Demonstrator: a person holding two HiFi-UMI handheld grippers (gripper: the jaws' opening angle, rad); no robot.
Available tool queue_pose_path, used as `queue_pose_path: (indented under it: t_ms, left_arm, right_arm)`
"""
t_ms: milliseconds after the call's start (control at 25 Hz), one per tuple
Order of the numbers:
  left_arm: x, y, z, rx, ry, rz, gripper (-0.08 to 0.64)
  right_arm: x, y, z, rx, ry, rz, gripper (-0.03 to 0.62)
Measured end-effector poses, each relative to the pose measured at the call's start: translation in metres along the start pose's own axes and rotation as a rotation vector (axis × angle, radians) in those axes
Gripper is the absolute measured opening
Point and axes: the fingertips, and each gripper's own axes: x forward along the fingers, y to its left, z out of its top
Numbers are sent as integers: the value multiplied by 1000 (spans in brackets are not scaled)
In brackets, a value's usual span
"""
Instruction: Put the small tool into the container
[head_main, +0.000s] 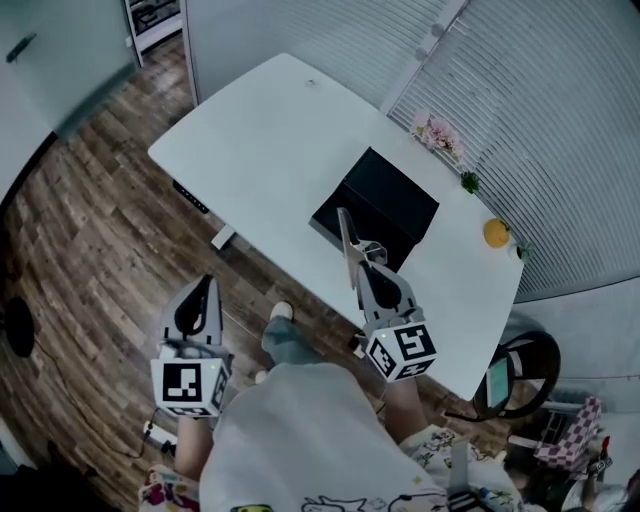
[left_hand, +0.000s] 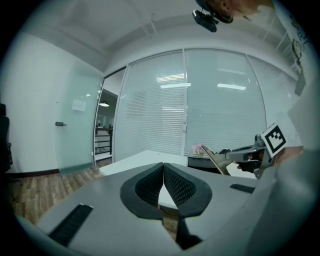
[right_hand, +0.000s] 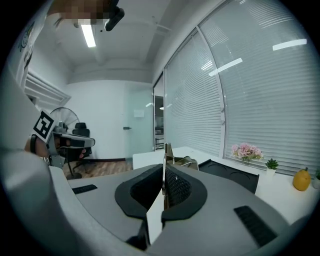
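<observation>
From the head view, the right gripper (head_main: 370, 265) is clamped on the small tool (head_main: 348, 232), a thin, pale metal blade that sticks out past the fingertips and ends over the near edge of the black container (head_main: 385, 205) on the white table (head_main: 270, 130). The left gripper (head_main: 206, 284) hangs over the wooden floor (head_main: 90, 220), beside the table and well apart from the container. In the left gripper view, the left gripper (left_hand: 163, 167) has its ribbed pads meeting at the tips with nothing between them, and off to the right the small tool (left_hand: 215, 161) shows as a slanted, tan-grey strip. In the right gripper view, the right gripper (right_hand: 164, 175) has its jaws pressed onto the small tool (right_hand: 166, 152), seen edge-on as a narrow upright sliver (a bent shiny part sits just beyond it), with the container (right_hand: 230, 172) ahead and to the right.
</observation>
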Motion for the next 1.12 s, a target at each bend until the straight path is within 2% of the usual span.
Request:
queue_pose_path:
  t_ms: [320,520,840,1120]
  left_arm:
    - [106,-18,40,57,0,-107,5]
    - [162,-39,48,78,5,-190,5]
    - [222,-72,58,112,9,-323,5]
    - [255,-95,62,143,20,-462,5]
  right_arm:
    - [41,-76,21,41,-12,-99,2]
    - [52,-114,24,63,-14,-158,2]
    - [50,-151,20,84,-5,-249,2]
    - [40,-162,18,119,3,-353,2]
